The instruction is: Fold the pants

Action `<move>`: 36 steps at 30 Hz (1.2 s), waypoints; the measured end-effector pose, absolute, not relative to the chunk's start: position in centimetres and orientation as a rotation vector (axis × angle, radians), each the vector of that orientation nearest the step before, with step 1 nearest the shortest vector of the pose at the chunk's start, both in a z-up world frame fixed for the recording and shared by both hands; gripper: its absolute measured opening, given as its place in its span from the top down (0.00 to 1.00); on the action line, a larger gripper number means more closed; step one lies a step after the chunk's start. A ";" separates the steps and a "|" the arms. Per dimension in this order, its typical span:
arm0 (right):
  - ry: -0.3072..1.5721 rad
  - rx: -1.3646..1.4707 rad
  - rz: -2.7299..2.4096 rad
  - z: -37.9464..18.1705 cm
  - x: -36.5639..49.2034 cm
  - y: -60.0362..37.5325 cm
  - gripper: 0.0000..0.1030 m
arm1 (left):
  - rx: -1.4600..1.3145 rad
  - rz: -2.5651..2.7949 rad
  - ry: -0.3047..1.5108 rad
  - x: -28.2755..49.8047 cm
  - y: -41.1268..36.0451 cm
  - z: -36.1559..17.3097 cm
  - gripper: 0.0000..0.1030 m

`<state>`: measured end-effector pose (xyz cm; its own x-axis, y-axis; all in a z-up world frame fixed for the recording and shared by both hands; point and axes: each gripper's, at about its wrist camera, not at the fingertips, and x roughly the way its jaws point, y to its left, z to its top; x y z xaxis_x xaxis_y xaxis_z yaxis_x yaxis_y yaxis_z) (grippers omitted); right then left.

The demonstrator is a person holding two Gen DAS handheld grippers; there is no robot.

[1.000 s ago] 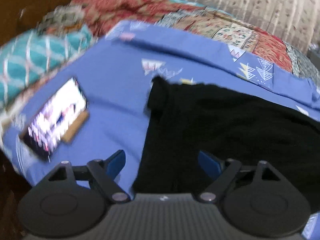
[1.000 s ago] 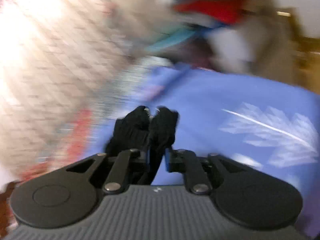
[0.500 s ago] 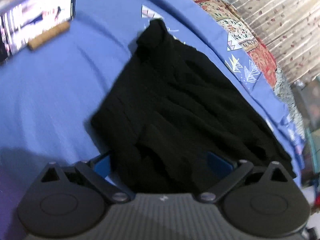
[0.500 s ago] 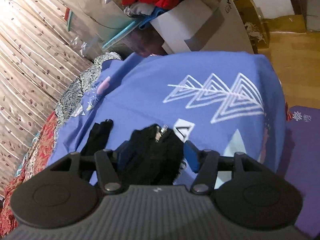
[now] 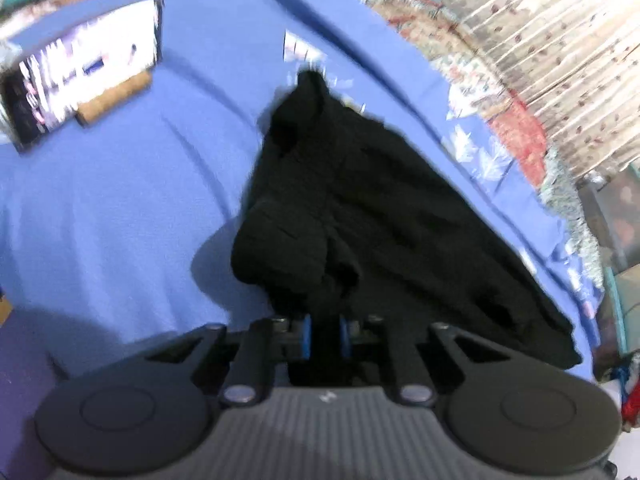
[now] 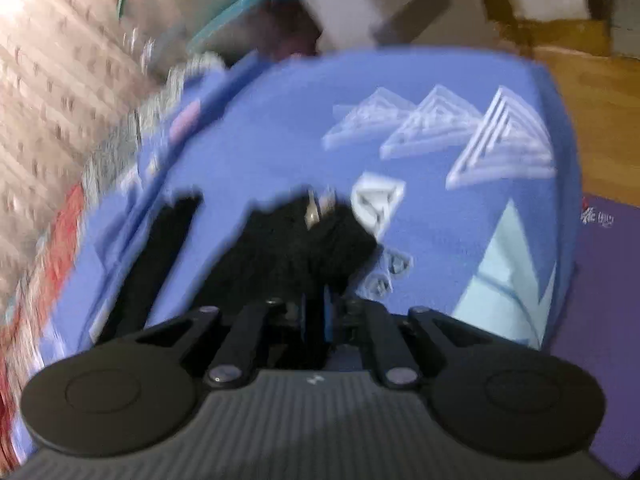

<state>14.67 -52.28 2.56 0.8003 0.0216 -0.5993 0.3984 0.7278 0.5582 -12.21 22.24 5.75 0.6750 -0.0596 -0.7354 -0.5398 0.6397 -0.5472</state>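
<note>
Gripping now, both claws, open a moment ago, pinch the black pants bunched just ahead of them; lifting to fold looks next.

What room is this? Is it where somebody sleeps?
Most likely a bedroom. Black pants lie on a bed with a blue sheet, a patterned quilt runs along its far edge, and a leaf-print curtain hangs behind.
</note>
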 end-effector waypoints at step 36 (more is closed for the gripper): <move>0.647 0.517 -0.110 9.9 22.5 -44.1 0.41 | -0.381 0.411 0.815 4.2 30.2 9.9 0.00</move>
